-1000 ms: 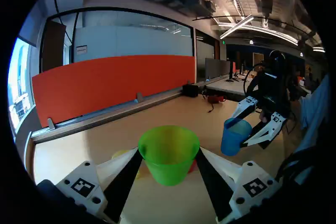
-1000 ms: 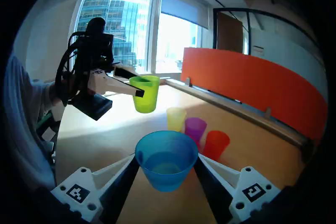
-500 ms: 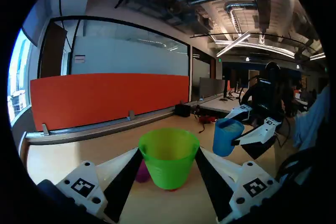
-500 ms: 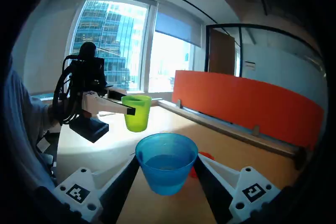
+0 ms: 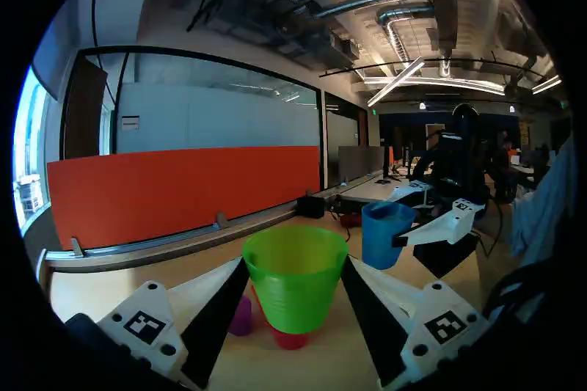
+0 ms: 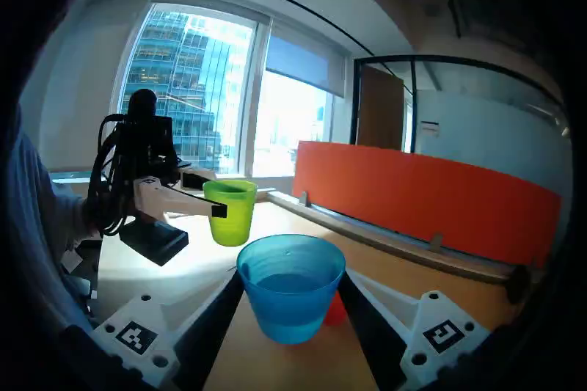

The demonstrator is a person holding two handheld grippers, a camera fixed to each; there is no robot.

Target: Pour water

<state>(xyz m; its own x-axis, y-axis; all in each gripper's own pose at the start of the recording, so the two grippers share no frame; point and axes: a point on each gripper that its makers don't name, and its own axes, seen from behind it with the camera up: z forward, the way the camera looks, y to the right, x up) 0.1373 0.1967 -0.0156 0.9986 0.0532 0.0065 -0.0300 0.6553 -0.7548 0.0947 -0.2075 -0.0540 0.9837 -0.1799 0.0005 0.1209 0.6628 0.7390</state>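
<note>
In the left gripper view my left gripper (image 5: 293, 284) is shut on a green cup (image 5: 295, 273), held upright above the wooden table (image 5: 132, 281). To its right the blue cup (image 5: 381, 231) hangs in the right gripper (image 5: 400, 235). In the right gripper view my right gripper (image 6: 290, 294) is shut on the blue cup (image 6: 290, 284), upright, with water in its lower part. Farther off on the left, the left gripper (image 6: 216, 209) holds the green cup (image 6: 230, 210).
A red cup (image 5: 290, 337) and a purple cup (image 5: 241, 316) stand on the table below the green cup. The red cup (image 6: 335, 310) peeks from behind the blue one. An orange partition (image 5: 176, 182) runs along the table's far edge. A person's sleeve (image 6: 37, 244) is at the left.
Both grippers have risen and levelled, so less of the table shows. The two cups have come closer together. The yellow cup has dropped out of sight.
</note>
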